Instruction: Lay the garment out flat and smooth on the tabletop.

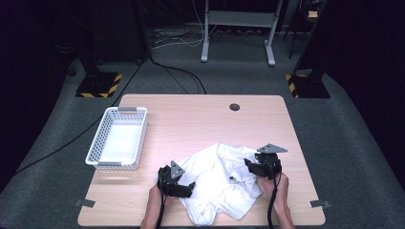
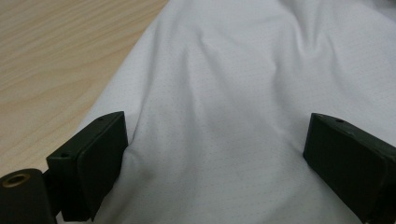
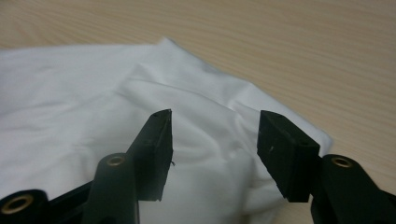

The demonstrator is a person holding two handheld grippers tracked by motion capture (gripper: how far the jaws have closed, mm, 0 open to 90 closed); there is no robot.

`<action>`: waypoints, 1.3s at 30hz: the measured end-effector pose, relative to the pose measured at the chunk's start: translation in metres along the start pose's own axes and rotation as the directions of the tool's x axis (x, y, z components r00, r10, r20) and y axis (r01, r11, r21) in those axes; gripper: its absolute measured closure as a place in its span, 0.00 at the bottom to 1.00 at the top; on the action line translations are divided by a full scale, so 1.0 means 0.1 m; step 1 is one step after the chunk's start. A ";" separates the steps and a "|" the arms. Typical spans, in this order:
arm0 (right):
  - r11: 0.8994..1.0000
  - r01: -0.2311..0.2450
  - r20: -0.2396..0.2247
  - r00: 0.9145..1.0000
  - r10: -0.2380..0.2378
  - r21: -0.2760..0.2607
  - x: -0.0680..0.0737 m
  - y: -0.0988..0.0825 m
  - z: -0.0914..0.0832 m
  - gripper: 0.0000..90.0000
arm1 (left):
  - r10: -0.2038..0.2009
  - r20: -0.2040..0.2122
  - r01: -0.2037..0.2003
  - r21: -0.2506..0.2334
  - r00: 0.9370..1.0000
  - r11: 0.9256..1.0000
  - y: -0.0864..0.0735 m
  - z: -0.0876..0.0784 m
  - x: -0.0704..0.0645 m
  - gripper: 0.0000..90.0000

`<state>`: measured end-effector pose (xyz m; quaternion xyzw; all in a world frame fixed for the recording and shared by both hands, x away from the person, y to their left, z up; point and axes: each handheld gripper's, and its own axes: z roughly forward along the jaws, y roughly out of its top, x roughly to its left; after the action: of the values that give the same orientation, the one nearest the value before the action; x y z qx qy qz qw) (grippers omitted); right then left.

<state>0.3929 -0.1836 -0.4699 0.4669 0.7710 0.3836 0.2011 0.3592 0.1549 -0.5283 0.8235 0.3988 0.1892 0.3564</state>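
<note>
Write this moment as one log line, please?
white garment: crumpled on table | left gripper: jaws open over cloth | right gripper: jaws open, nothing gripped | basket: empty

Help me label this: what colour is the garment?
Plain white garment; the high view shows it best.

Basket (image 1: 117, 138) blocks left edge; bare table (image 1: 200, 119) beyond shirt (image 1: 217, 183) passable.

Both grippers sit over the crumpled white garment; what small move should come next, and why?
Probably lower the right gripper and close it on the fold of the white garment below. Its jaws stand open above the cloth with nothing pinched, and the left gripper is open too.
</note>
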 end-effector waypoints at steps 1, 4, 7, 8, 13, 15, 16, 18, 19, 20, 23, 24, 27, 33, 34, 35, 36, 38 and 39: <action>1.000 0.007 -0.028 1.000 -0.007 0.006 0.05 0.02 -0.01 0.44 | 0.000 0.000 0.000 0.000 1.000 1.000 0.00 0.00 0.00 0.07; 0.983 0.055 -0.090 0.995 -0.039 0.176 0.19 -0.02 0.17 0.44 | 0.000 -0.001 0.000 0.000 1.000 1.000 0.00 0.00 0.00 0.07; 0.969 0.060 -0.079 0.996 -0.043 0.239 0.18 -0.15 0.33 0.67 | 0.000 -0.001 0.000 -0.001 1.000 1.000 0.00 0.00 0.00 0.07; 0.976 0.037 -0.096 0.995 -0.016 0.216 0.14 -0.17 0.32 0.76 | 0.001 -0.001 -0.001 0.000 1.000 1.000 0.00 0.00 0.00 0.07; 0.987 0.028 -0.025 0.999 -0.024 0.160 -0.01 -0.11 0.25 0.95 | -0.001 0.001 0.001 0.000 1.000 1.000 0.00 0.00 0.00 0.07; 0.989 0.029 -0.004 1.000 -0.029 0.145 -0.07 -0.06 0.22 0.96 | -0.002 0.001 0.002 0.000 1.000 1.000 0.00 0.00 0.00 0.07; 0.991 0.029 0.015 0.999 -0.031 0.130 -0.11 -0.03 0.20 0.96 | 0.000 0.001 0.000 0.000 1.000 1.000 0.00 0.00 0.00 0.07; 0.992 0.038 0.040 0.998 -0.043 0.121 -0.14 0.01 0.19 0.96 | 0.000 0.000 0.000 0.000 1.000 1.000 0.00 0.00 0.00 0.07; 0.994 0.036 0.069 0.997 -0.043 0.103 -0.23 0.07 0.18 0.96 | 0.000 0.001 0.000 0.000 1.000 1.000 0.00 0.00 0.00 0.07; 0.995 0.032 0.082 0.996 -0.040 0.097 -0.28 0.10 0.19 0.96 | 0.000 0.001 0.000 0.000 1.000 1.000 0.00 0.00 0.00 0.07; 0.997 0.033 0.154 0.987 -0.042 0.064 -0.40 0.15 0.20 0.95 | 0.001 0.000 -0.001 0.000 1.000 1.000 0.00 0.00 0.00 0.07; 0.999 0.025 0.163 0.986 -0.032 0.048 -0.43 0.15 0.21 0.92 | 0.000 0.001 0.000 0.000 1.000 1.000 0.00 0.00 0.00 0.07; 0.998 -0.023 0.160 0.987 0.014 0.052 -0.51 0.10 0.20 0.79 | 0.001 0.000 -0.001 0.000 1.000 1.000 0.00 0.00 0.00 0.07; 0.989 -0.102 0.156 0.984 0.085 0.106 -0.60 -0.02 0.25 0.58 | -0.001 0.001 0.001 -0.001 1.000 1.000 0.00 0.00 0.00 0.07; 0.988 -0.095 0.149 0.986 0.076 0.125 -0.60 -0.04 0.29 0.61 | 0.000 0.001 0.000 0.000 1.000 1.000 0.00 0.00 0.00 0.07; 0.986 -0.084 0.149 0.987 0.062 0.143 -0.60 -0.05 0.33 0.65 | 0.000 0.001 0.000 0.000 1.000 1.000 0.00 0.00 0.00 0.07; 0.986 -0.071 0.156 0.987 0.047 0.152 -0.60 -0.07 0.37 0.70 | 0.001 0.001 -0.001 0.001 1.000 1.000 0.00 0.00 0.00 0.07; 0.987 -0.064 0.162 0.986 0.040 0.149 -0.64 -0.08 0.41 0.78 | -0.001 0.000 0.001 0.000 1.000 1.000 0.00 0.00 0.00 0.07; 0.988 -0.066 0.169 0.985 0.042 0.140 -0.66 -0.08 0.42 0.81 | -0.001 -0.001 0.001 0.000 1.000 1.000 0.00 0.00 0.00 0.07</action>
<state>0.4484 -0.2266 -0.5052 0.5313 0.7645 0.2917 0.2195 0.3589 0.1549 -0.5283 0.8231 0.3995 0.1894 0.3565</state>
